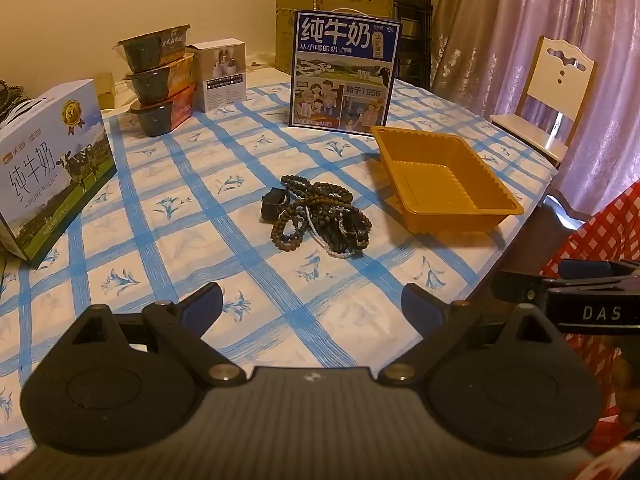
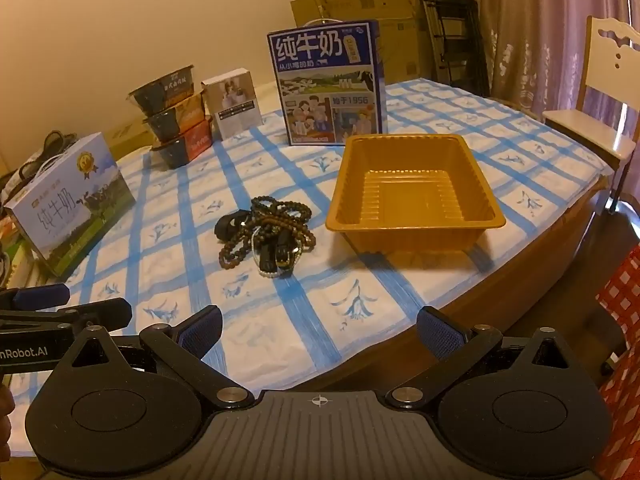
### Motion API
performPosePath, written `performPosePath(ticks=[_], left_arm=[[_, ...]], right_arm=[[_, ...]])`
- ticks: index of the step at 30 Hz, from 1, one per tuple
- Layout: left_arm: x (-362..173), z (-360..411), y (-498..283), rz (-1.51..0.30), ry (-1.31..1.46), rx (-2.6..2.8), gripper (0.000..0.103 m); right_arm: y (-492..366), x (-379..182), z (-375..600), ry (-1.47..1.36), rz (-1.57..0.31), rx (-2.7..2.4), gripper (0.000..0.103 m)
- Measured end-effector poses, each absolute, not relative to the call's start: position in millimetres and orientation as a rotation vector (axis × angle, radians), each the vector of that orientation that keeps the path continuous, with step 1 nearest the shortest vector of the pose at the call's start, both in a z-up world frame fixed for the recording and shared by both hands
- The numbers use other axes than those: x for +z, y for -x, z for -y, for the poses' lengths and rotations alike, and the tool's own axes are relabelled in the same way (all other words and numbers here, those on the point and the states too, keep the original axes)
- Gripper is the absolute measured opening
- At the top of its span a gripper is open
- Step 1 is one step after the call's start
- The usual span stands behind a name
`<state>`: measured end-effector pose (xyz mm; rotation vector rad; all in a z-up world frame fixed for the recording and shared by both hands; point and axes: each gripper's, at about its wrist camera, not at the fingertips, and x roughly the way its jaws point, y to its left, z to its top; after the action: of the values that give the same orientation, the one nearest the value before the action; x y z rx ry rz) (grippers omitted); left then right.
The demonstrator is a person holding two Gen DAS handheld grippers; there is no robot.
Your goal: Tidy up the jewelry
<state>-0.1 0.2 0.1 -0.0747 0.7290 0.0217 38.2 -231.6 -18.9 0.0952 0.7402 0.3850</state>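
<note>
A tangled pile of jewelry (image 1: 316,214) lies mid-table: dark bead strands, a pale bead string, black bands. It also shows in the right wrist view (image 2: 266,236). An empty orange plastic tray (image 1: 444,178) sits just right of the pile, also in the right wrist view (image 2: 412,188). My left gripper (image 1: 312,306) is open and empty, near the front edge, short of the pile. My right gripper (image 2: 320,330) is open and empty, over the table's front edge. Each gripper shows at the side of the other's view.
The table has a blue-checked cloth (image 1: 200,208). A milk carton box (image 1: 52,164) lies at the left. A tall blue milk box (image 1: 344,74) stands behind the tray. Stacked food bowls (image 1: 162,80) and a small white box (image 1: 222,74) stand at the back. A chair (image 1: 548,92) is at the right.
</note>
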Motion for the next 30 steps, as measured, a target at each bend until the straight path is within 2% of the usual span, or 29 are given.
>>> performPosePath(ticks=[30], left_arm=[[-0.2, -0.3, -0.3, -0.725, 0.077, 0.021, 0.095]], right_arm=[[-40.3, -16.9, 234.2, -0.106, -0.734, 0.377, 0.103]])
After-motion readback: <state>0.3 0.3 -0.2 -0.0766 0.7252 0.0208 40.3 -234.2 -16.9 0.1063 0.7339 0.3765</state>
